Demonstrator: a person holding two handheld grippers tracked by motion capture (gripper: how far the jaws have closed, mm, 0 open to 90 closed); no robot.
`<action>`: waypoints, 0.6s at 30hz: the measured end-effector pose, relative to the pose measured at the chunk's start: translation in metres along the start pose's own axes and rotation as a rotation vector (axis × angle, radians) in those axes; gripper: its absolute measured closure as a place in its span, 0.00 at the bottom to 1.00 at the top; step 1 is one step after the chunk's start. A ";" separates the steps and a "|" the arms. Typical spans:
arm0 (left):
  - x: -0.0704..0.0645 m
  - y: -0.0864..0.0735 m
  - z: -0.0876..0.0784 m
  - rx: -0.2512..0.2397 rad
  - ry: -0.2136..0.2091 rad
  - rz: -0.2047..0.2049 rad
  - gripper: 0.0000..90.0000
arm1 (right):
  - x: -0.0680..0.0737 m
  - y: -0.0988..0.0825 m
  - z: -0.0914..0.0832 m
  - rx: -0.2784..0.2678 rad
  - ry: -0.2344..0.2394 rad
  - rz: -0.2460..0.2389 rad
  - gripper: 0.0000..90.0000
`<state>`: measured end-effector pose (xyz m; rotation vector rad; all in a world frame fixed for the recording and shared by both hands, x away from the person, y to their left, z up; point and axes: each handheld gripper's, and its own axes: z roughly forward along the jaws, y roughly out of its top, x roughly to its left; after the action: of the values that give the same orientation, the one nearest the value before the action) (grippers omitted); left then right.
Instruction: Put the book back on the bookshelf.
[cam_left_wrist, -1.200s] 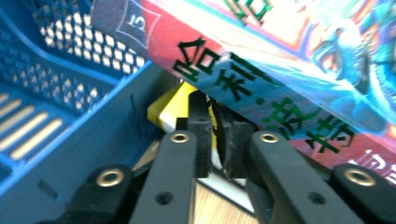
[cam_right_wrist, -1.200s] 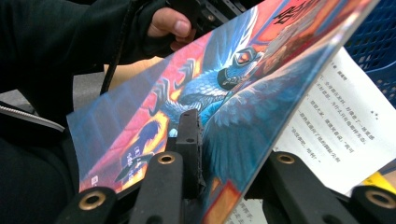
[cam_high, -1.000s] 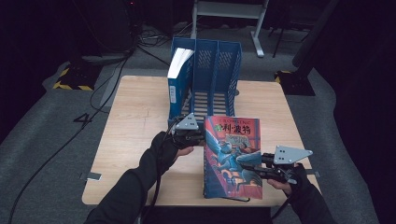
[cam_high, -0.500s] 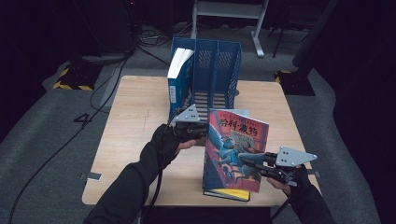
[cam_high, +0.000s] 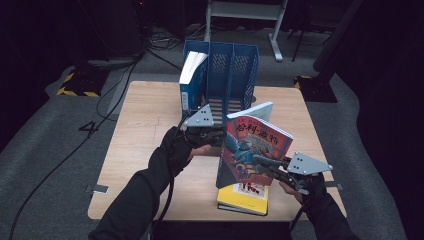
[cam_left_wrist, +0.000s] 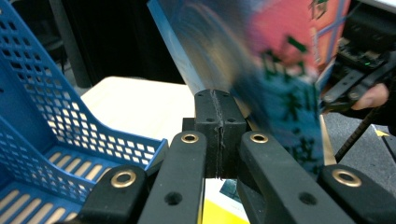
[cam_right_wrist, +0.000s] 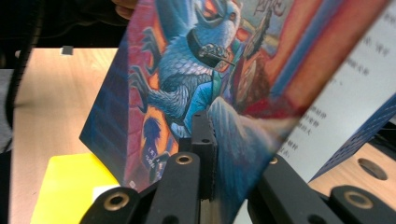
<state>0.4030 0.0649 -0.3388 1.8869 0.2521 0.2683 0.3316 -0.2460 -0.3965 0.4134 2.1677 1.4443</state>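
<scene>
Glossy paper is the risk: the illustrated book (cam_high: 255, 150), lifted off the yellow book (cam_high: 243, 198) on the desk (cam_high: 145, 115) and tilted toward the blue file rack (cam_high: 222, 75), could slip or splay. Left gripper (cam_high: 210, 136) and right gripper (cam_high: 270, 164) jaws have just been closing and now pinch its cover edges.

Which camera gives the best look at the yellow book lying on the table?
The high view: the yellow book lies flat beneath the lifted illustrated book. The right gripper view catches one yellow corner; the left gripper view just a sliver.
</scene>
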 end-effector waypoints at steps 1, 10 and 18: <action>-0.002 0.001 -0.002 0.000 0.001 0.011 1.00 | 0.001 0.000 0.001 -0.004 -0.016 -0.009 0.95; -0.020 0.001 -0.011 -0.025 0.036 0.050 0.89 | 0.010 -0.003 -0.005 -0.015 -0.017 -0.030 0.95; -0.031 -0.008 -0.019 -0.003 0.107 0.064 0.64 | 0.014 -0.005 -0.012 -0.019 0.002 -0.041 0.93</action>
<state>0.3673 0.0755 -0.3424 1.8823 0.2631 0.4135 0.3137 -0.2506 -0.4009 0.3584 2.1494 1.4427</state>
